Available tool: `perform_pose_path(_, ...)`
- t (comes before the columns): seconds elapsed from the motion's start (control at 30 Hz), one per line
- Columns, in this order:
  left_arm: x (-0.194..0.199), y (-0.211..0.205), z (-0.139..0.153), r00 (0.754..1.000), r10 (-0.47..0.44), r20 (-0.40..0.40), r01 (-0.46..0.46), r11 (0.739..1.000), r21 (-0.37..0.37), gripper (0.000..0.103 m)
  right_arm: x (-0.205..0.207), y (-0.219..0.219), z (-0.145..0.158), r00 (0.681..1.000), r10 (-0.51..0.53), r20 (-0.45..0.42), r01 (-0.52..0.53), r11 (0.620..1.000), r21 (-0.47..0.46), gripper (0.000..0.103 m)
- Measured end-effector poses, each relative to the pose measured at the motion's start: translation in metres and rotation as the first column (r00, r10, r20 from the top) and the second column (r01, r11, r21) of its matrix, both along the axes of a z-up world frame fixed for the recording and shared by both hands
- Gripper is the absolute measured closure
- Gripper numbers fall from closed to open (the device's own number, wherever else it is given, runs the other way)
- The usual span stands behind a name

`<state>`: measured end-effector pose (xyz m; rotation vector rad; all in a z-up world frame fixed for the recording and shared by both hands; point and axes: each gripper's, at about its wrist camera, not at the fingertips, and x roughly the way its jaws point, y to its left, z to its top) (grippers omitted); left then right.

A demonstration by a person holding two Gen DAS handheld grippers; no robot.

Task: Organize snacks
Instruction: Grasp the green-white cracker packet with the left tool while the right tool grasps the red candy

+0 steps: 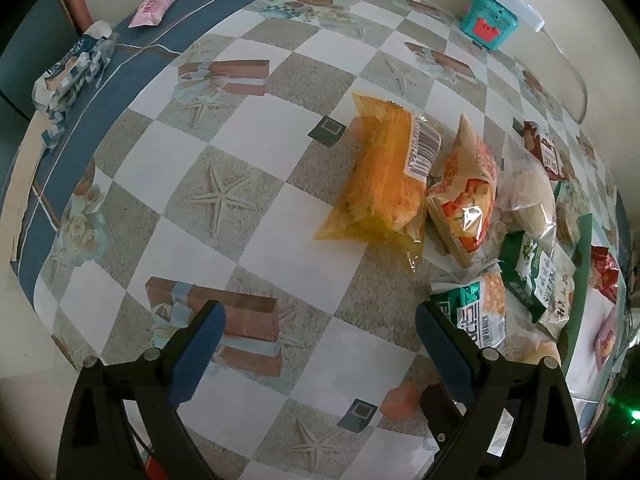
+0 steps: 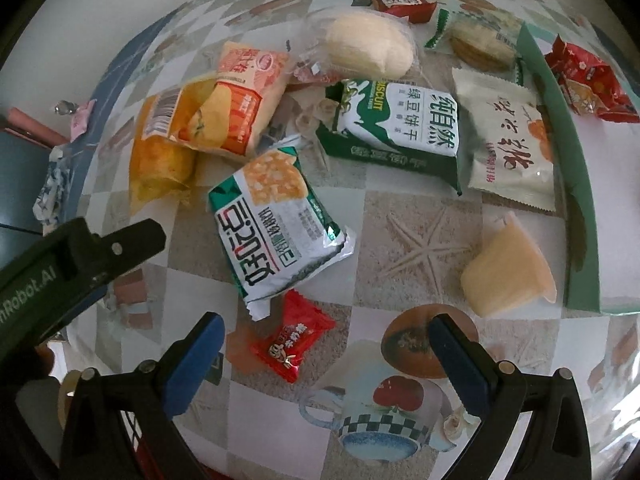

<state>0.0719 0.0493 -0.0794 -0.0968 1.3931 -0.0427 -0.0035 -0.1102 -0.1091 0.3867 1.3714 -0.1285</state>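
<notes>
On the table's checkered cloth [image 2: 400,216], toward its right side, the snacks lie in a loose heap: a red candy [image 2: 291,339] nearest the right gripper [image 2: 326,354], just beyond it a green-white pack [image 2: 276,220], then an orange bag [image 2: 160,160] with an orange-white pack [image 2: 236,104] overlapping it. Further back sit a biscuit pack [image 2: 400,124], a cream pack [image 2: 506,140], a clear-wrapped bun [image 2: 370,46] and a jelly cup [image 2: 508,268]. A green tray [image 2: 580,184] runs along the right edge with red packs [image 2: 588,80] inside it (probably the destination, though that is my guess).

Right gripper: jaws wide, nothing between them, pointing steeply down above the candy. Left gripper [image 1: 320,344]: jaws wide, empty, over bare cloth, with the orange bag [image 1: 384,176] ahead and the green-white pack [image 1: 476,312] just beside its right finger.

Risks from here:
- Candy is small and flat; pads could close on cloth instead, or skate the wrapper sideways.
- Green-white pack's corner lies close to the candy; a wide descent may pinch both.
- Slick, air-filled wrappers: an edge grip may slip mid-carry.
- Overlapping packs: lifting one drags its neighbour.
- The left gripper's body shows at the left of the right view, so the two are close; collision is possible if both reach into the heap.
- A pink pack [image 1: 154,10] sits near the far-left edge; a nudge could send it off.
</notes>
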Motion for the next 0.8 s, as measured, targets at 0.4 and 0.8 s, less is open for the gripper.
perform_pose_path(0.4, 0.003, 0.009, 0.001, 1.000, 0.020, 0.001, -0.020, 1.000, -0.011, 0.007, 0.005, 0.037, -0.001, 0.993, 0.116, 0.002, -0.114, 0.982, -0.151, 0.028)
perform_pose_path(0.8, 0.001, 0.002, 0.003, 1.000, 0.011, 0.009, -0.011, 1.000, -0.012, 0.007, -0.003, -0.002, 0.004, 0.999, -0.011, 0.032, 0.016, 0.991, -0.133, 0.064)
